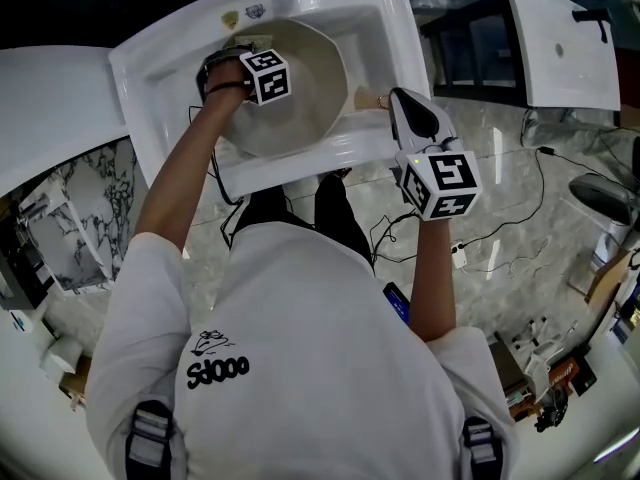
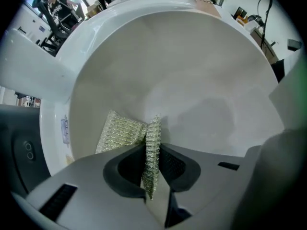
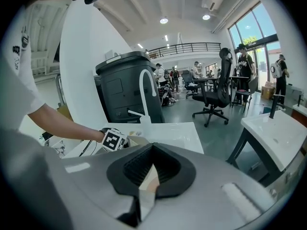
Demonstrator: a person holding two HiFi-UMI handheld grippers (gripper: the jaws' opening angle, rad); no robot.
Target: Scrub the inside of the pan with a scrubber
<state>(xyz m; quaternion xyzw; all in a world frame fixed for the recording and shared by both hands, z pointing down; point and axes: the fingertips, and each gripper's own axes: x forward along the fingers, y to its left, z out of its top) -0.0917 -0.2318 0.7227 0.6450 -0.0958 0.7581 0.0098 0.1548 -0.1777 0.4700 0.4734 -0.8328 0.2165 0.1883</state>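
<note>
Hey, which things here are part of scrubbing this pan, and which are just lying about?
In the job: pan, its handle held by the right gripper, scrubber pinched in the left gripper, sink.
Lying about: spare sink, marbled panel, office chair, dark bin.

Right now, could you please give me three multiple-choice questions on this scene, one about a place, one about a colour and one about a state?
1. Where is the pan?
A) in the sink
B) on the floor
C) on a chair

2. What colour is the scrubber?
A) red
B) pale metallic
C) blue

3. How is the left gripper?
A) open and empty
B) shut on the scrubber
C) shut on the tap

Answers:
1 A, the head view shows it in the basin.
2 B, its mesh glints pale silver-gold.
3 B, the jaws pinch the mesh between them.
</note>
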